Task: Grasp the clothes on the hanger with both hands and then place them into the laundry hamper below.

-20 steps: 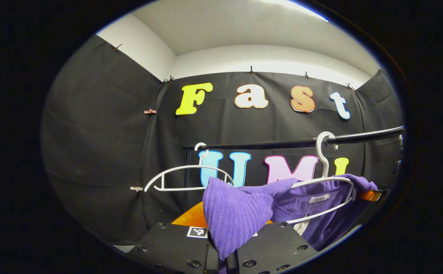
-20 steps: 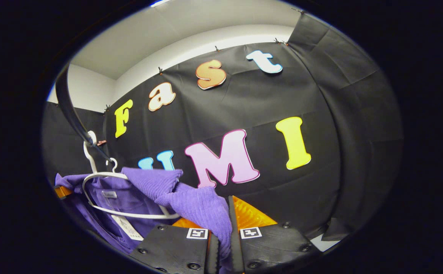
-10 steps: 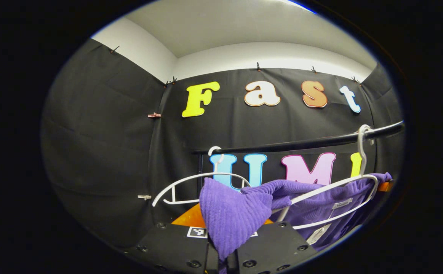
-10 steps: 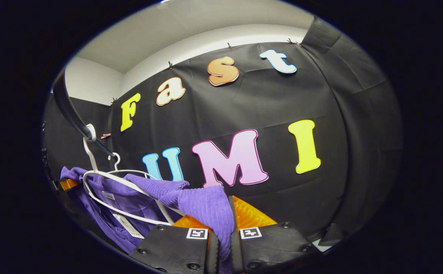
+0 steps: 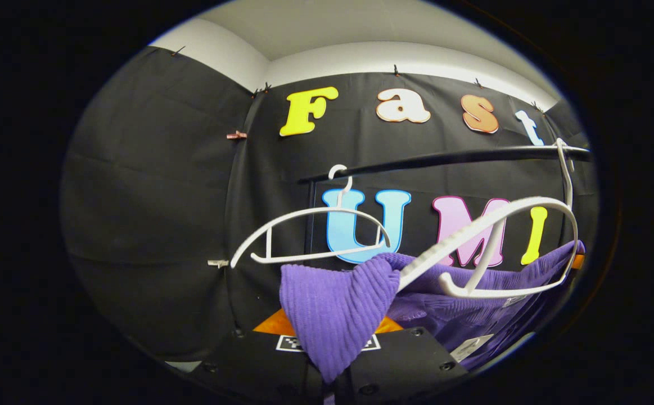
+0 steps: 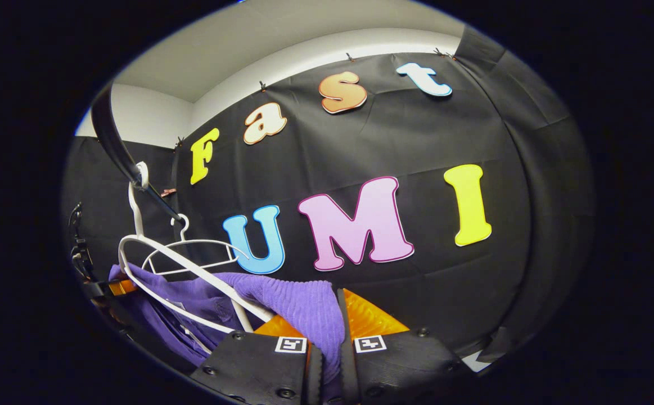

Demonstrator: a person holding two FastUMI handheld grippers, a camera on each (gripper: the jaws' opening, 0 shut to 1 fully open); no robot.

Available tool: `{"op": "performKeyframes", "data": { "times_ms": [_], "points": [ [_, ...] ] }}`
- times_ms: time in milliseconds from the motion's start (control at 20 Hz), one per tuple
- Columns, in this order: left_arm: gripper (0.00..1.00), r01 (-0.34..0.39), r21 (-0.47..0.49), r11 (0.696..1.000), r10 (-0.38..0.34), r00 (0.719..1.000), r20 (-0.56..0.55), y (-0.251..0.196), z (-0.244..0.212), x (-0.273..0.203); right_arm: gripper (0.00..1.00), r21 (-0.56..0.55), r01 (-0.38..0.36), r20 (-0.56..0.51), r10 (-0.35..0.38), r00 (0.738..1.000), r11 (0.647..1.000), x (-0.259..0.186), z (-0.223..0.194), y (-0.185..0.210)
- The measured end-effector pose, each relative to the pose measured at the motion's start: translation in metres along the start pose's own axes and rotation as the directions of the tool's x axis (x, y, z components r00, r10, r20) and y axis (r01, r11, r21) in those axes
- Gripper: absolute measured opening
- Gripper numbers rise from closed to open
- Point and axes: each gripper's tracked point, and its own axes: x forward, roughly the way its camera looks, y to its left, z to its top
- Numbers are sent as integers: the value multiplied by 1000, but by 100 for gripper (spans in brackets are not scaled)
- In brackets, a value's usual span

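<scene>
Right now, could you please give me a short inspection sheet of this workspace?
Surface: nothing seen.
Job's things: purple sweater pulled below its white hanger, which hooks on the black rail and tilts; hamper nothing seen.
Clutter: spare hanger, bare, on the same rail.
Grippers: left gripper and right gripper each shut on sweater cloth.
Cables: nothing seen for certain.
Surroundings: black cloth wall, white ceiling.

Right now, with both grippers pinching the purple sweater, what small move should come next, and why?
Probably keep lowering both grippers together. The purple sweater is clamped in the left gripper and the right gripper, and its shoulders appear to have slipped below the white hanger, which hangs from the rail. The hamper's position can't be judged.
</scene>
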Motion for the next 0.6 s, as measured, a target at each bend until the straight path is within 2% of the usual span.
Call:
{"op": "performKeyframes", "data": {
  "times_ms": [200, 350, 450, 600],
  "points": [
    [10, 62, -28, 998, -65, 993, -97, -26, -39, -14, 17, -55, 75, -92, -80, 993, 996, -9, -32, -23],
    [10, 119, -19, 993, -121, 972, -204, -51, -76, -27, 16, -55, 103, -183, -112, 977, 993, -23, -68, -31],
    [10, 167, -35, 985, -170, 947, -274, -71, -100, -40, 16, -49, 104, -239, -112, 965, 993, -36, -87, -25],
    [10, 222, -36, 974, -221, 915, -337, -91, -119, -57, 17, -14, 50, -307, -52, 950, 999, -53, -111, 5]
  ]
}}
